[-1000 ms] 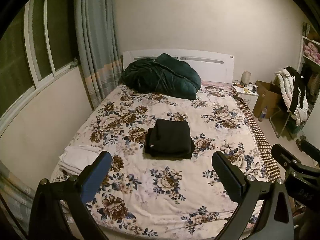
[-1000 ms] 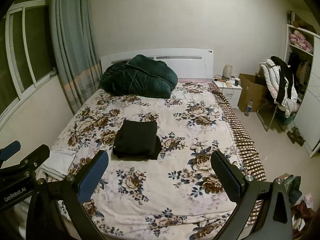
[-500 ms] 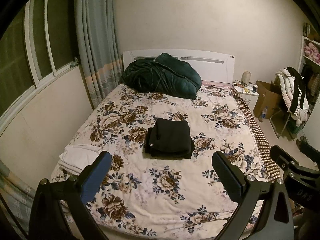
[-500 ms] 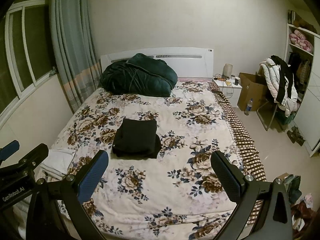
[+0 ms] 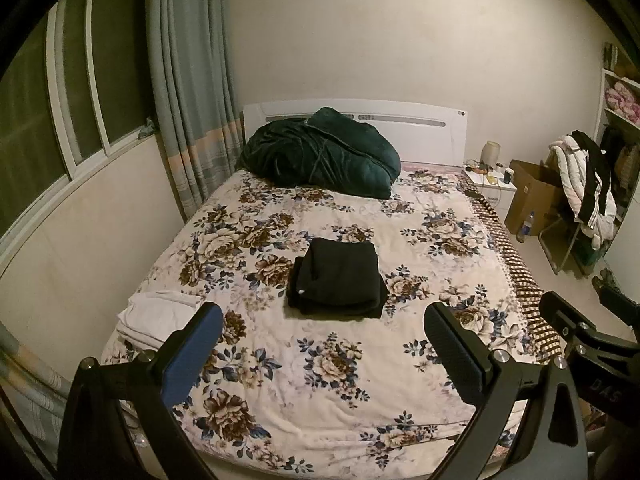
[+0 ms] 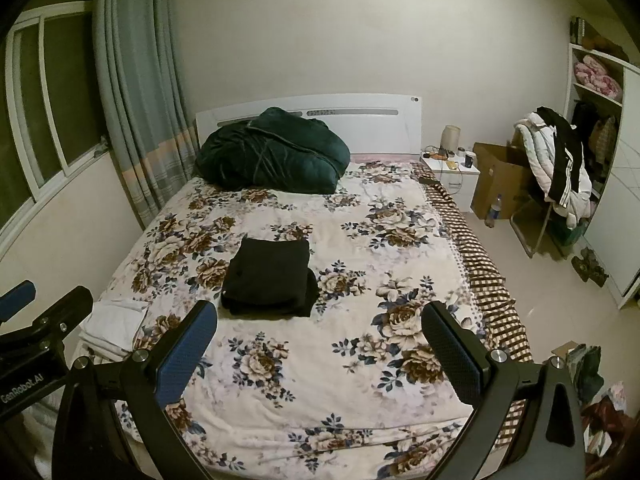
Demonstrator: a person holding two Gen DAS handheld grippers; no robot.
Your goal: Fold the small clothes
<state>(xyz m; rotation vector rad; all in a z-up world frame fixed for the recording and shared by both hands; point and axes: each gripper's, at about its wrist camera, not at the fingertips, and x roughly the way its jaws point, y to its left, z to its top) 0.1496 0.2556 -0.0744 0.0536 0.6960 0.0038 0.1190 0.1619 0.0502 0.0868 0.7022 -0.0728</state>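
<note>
Hardly anything has moved since the earlier frames: both grippers hang at the foot of the bed as before, and the folded clothes lie where they lay. From the left wrist view, the left gripper (image 5: 322,330) hovers above the near end of the bed (image 5: 420,216), its jaws spread wide and holding nothing. A folded black garment (image 5: 338,278) rests flat in the middle of the floral bedspread, well beyond the fingertips. A folded white garment (image 5: 154,314) lies at the bed's near left edge, just past the left finger. A dark green quilt (image 5: 320,152) is heaped against the white headboard (image 5: 424,120). A window (image 5: 72,92) and a grey-blue curtain (image 5: 188,92) stand to the left; a white nightstand (image 5: 492,188), a cardboard box (image 5: 532,196) and a chair piled with clothes (image 5: 584,188) stand to the right. From the right wrist view, the right gripper (image 6: 320,330) also hangs over the bed's near end, jaws wide apart and empty. The black garment (image 6: 270,278) lies left of centre between the fingers, and the white garment (image 6: 114,320) sits by the left edge. Part of the left gripper shows at the far left. White shelves (image 6: 596,76) line the right wall.
</note>
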